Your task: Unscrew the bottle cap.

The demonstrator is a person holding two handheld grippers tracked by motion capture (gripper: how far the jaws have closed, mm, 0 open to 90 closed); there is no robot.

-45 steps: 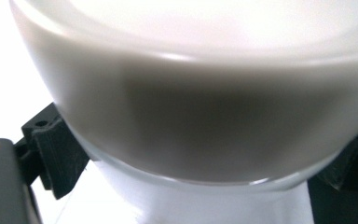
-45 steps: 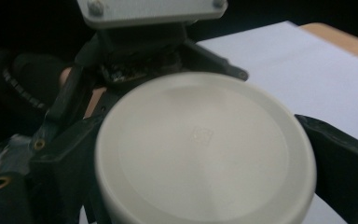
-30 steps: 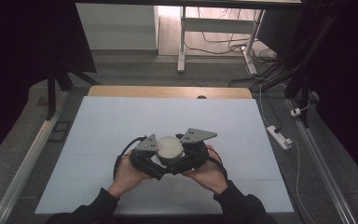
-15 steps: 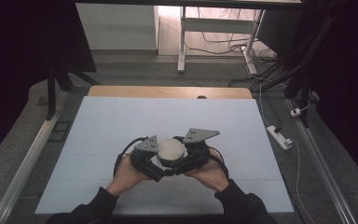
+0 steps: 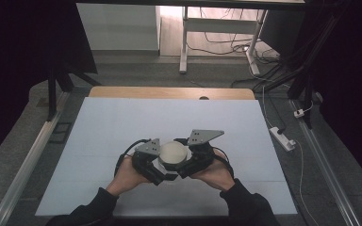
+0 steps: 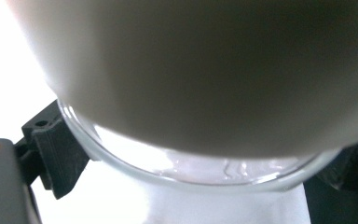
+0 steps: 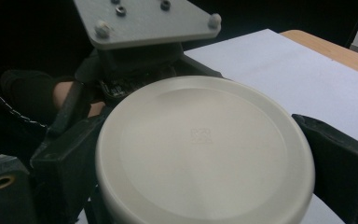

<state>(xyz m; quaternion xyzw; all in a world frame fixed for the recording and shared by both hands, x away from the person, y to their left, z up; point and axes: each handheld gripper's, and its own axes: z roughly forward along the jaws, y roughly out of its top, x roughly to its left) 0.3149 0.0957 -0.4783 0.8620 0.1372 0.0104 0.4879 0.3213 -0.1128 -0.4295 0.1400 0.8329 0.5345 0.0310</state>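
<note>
A glass jar [image 6: 205,170] with a round cream lid [image 5: 173,151] stands near the front middle of the white table [image 5: 122,127]. My left gripper [image 5: 156,165] is shut on the jar from the left. In the left gripper view its black jaws press the clear glass just under the lid [image 6: 205,70]. My right gripper [image 5: 189,162] comes in from the right. In the right gripper view my right gripper [image 7: 204,156] has its jaws shut on either side of the lid [image 7: 205,140]. The left gripper's grey plate [image 7: 144,18] shows beyond it.
A wooden table edge [image 5: 169,92] runs along the back. Metal rails [image 5: 28,155] flank both sides of the table. A white power strip [image 5: 282,137] and cables lie on the floor at the right. A white desk frame [image 5: 185,37] stands behind the table.
The right gripper's grey plate has swung slightly to the right. The jar and the left gripper stay in place.
</note>
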